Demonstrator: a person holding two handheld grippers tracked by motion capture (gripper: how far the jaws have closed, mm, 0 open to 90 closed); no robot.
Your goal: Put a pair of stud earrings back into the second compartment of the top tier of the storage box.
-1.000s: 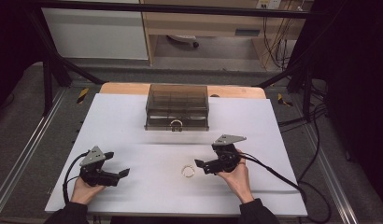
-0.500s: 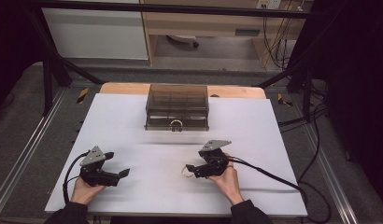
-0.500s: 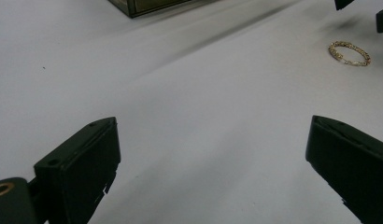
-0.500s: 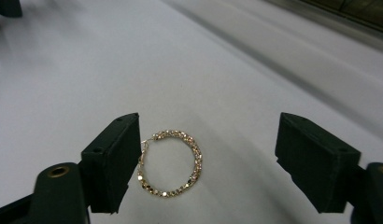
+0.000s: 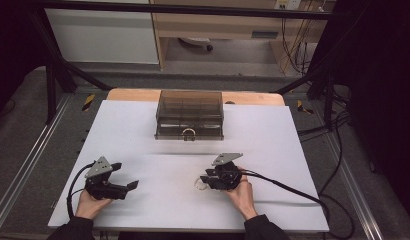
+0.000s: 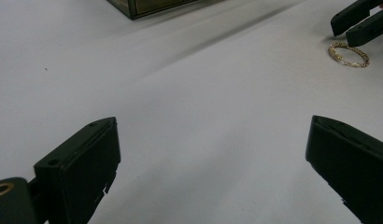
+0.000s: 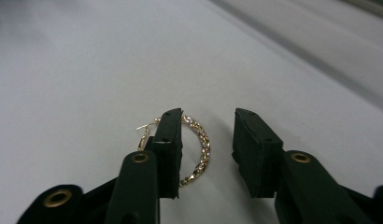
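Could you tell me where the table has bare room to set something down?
Free: the white table between the smoky box and both grippers, and either side of the box. Crowded: around the earring at the right gripper.

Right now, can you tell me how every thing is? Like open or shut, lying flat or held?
Thin gold hoop earring: lying flat on the table, clasp undone, not gripped.
Right gripper: open, one jaw over the hoop, the other beside it.
Left gripper: open wide, nothing between its jaws.
Smoky clear plastic box: upright at the far side, drawer with a ring pull pushed in.
White table: flat.
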